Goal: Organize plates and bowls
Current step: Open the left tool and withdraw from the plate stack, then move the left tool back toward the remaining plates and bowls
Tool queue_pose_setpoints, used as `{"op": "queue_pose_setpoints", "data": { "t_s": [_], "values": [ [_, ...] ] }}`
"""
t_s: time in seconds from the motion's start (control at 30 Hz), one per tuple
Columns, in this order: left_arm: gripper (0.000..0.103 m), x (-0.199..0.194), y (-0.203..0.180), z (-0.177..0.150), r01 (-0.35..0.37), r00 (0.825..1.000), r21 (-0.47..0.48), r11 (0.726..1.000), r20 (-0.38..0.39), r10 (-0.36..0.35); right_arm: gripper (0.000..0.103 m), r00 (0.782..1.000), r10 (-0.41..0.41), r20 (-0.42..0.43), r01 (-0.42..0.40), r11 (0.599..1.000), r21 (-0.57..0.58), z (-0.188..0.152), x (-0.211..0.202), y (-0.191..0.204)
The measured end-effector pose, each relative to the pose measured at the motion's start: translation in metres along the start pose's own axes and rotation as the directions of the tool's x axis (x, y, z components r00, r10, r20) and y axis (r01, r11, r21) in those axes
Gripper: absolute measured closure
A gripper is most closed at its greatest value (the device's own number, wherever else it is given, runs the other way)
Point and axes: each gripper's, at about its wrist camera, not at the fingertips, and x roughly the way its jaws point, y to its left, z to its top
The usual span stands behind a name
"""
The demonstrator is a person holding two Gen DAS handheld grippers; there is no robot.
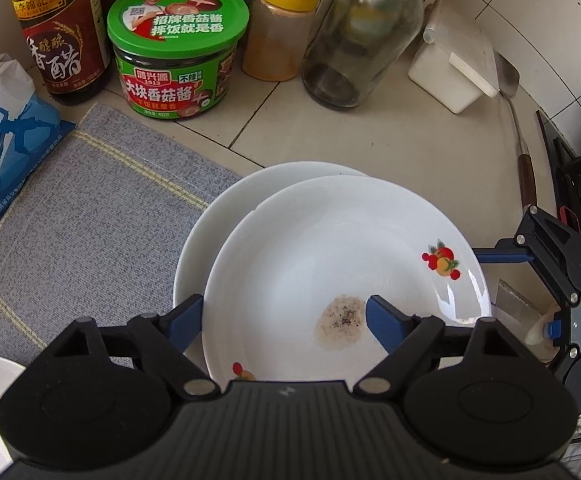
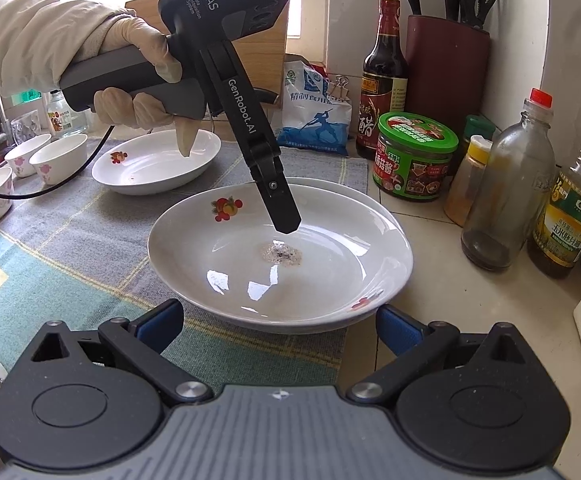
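Observation:
Two white plates are stacked at the edge of the grey cloth mat (image 1: 90,208). The top plate (image 1: 330,248) (image 2: 330,264) has fruit prints and a brown, speckled stain in its middle. The lower plate (image 1: 226,208) shows behind it. My left gripper (image 1: 286,320) (image 2: 286,224) points steeply down and is open: one finger hangs outside the near-left rim, the other over the stain, neither pressing. My right gripper (image 2: 280,326) (image 1: 526,292) is open at the stack's opposite rim and holds nothing. A third fruit-print plate (image 2: 154,164) and several small flowered bowls (image 2: 58,156) sit further along the mat.
Behind the plates stand a green sauce jar (image 1: 178,52), a dark vinegar bottle (image 1: 58,32), a yellow-lidded spice jar (image 1: 282,28), a glass bottle (image 1: 362,36), an oil bottle (image 2: 570,220) and a salt bag (image 1: 2,132). A white box (image 1: 450,76) and a spatula (image 1: 510,80) lie by the tiled wall.

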Motion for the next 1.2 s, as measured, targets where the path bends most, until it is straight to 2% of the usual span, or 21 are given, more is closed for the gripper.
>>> {"op": "queue_pose_setpoints", "data": {
  "t_s": [0.3, 0.4, 0.57, 0.67, 0.77, 0.9, 1.0, 1.03, 1.1, 1.13, 1.2],
  "values": [
    [0.016, -0.011, -0.004, -0.009, -0.044, 0.998, -0.004, 0.999, 0.042, 0.044, 0.000, 1.000, -0.007, -0.006, 0.007, 1.000, -0.012, 0.000, 0.001, 0.002],
    [0.015, -0.014, -0.005, -0.014, -0.082, 0.994, -0.011, 0.997, 0.068, 0.083, 0.000, 1.000, -0.001, -0.005, 0.001, 1.000, -0.013, -0.001, 0.001, 0.004],
    [0.015, -0.029, -0.005, -0.026, -0.105, 0.983, -0.050, 0.993, 0.144, 0.112, 0.000, 1.000, -0.005, -0.003, 0.005, 1.000, -0.019, -0.001, -0.003, 0.009],
    [0.015, -0.046, -0.016, -0.041, -0.182, 0.953, -0.057, 0.982, 0.236, 0.190, 0.000, 0.999, -0.035, -0.005, 0.035, 0.999, -0.026, 0.001, -0.007, 0.013],
    [0.015, -0.062, -0.031, -0.064, -0.233, 0.913, -0.088, 0.968, 0.322, 0.249, 0.000, 0.999, -0.053, -0.002, 0.053, 0.998, -0.021, 0.002, -0.009, 0.015],
    [0.011, -0.071, -0.049, -0.097, -0.330, 0.845, -0.156, 0.931, 0.392, 0.365, 0.000, 0.998, -0.062, 0.007, 0.063, 0.998, -0.015, 0.004, -0.010, 0.015],
    [0.011, -0.070, -0.056, -0.125, -0.415, 0.777, -0.242, 0.877, 0.406, 0.480, 0.000, 0.999, -0.046, 0.011, 0.046, 0.999, -0.016, 0.009, -0.009, 0.015],
    [0.011, -0.069, -0.056, -0.133, -0.426, 0.760, -0.279, 0.861, 0.405, 0.508, 0.000, 0.999, -0.035, 0.013, 0.036, 0.999, -0.022, 0.012, -0.008, 0.015],
    [0.011, -0.065, -0.056, -0.148, -0.438, 0.740, -0.340, 0.832, 0.388, 0.549, 0.000, 1.000, -0.010, 0.023, 0.011, 0.999, -0.039, 0.017, -0.006, 0.016],
    [0.011, -0.061, -0.054, -0.156, -0.449, 0.730, -0.380, 0.809, 0.365, 0.577, 0.000, 1.000, 0.005, 0.024, -0.004, 0.999, -0.049, 0.021, -0.004, 0.016],
    [0.011, -0.058, -0.052, -0.171, -0.447, 0.721, -0.435, 0.781, 0.342, 0.603, 0.000, 0.999, 0.026, 0.030, -0.024, 0.997, -0.068, 0.029, -0.001, 0.019]
  ]
}}
